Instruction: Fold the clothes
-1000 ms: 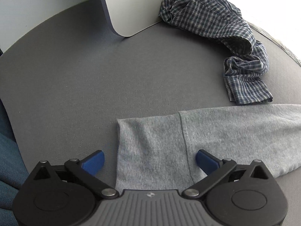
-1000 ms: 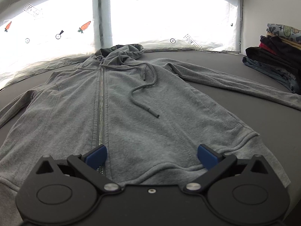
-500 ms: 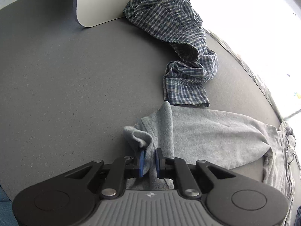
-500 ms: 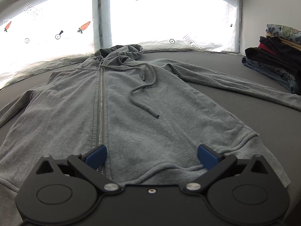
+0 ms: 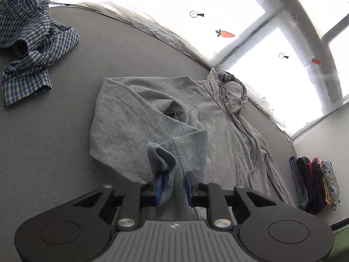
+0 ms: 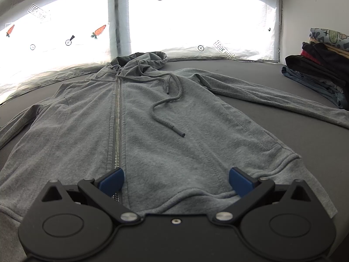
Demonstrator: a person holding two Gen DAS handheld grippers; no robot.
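Note:
A grey zip hoodie (image 5: 218, 120) lies face up on the dark grey table (image 5: 54, 152), hood toward the window. Its left sleeve is folded inward, the cuff (image 5: 165, 152) resting over the hoodie's body. My left gripper (image 5: 173, 185) sits at that cuff with its jaws opening; the fabric still lies between them, draped against the left pad and clear of the right one. In the right wrist view the hoodie (image 6: 157, 131) spreads out ahead, its right sleeve (image 6: 272, 96) stretched straight out. My right gripper (image 6: 176, 179) stands wide open just above the hem, holding nothing.
A crumpled blue plaid shirt (image 5: 28, 43) lies at the table's far left. A stack of folded clothes (image 5: 314, 183) (image 6: 322, 65) stands by the wall at the right. A bright window with stickers runs along the table's far edge.
My left gripper shut on the sleeve cuff, carried it up and across over the hoodie's body, and has now begun to let go. The right gripper has not moved.

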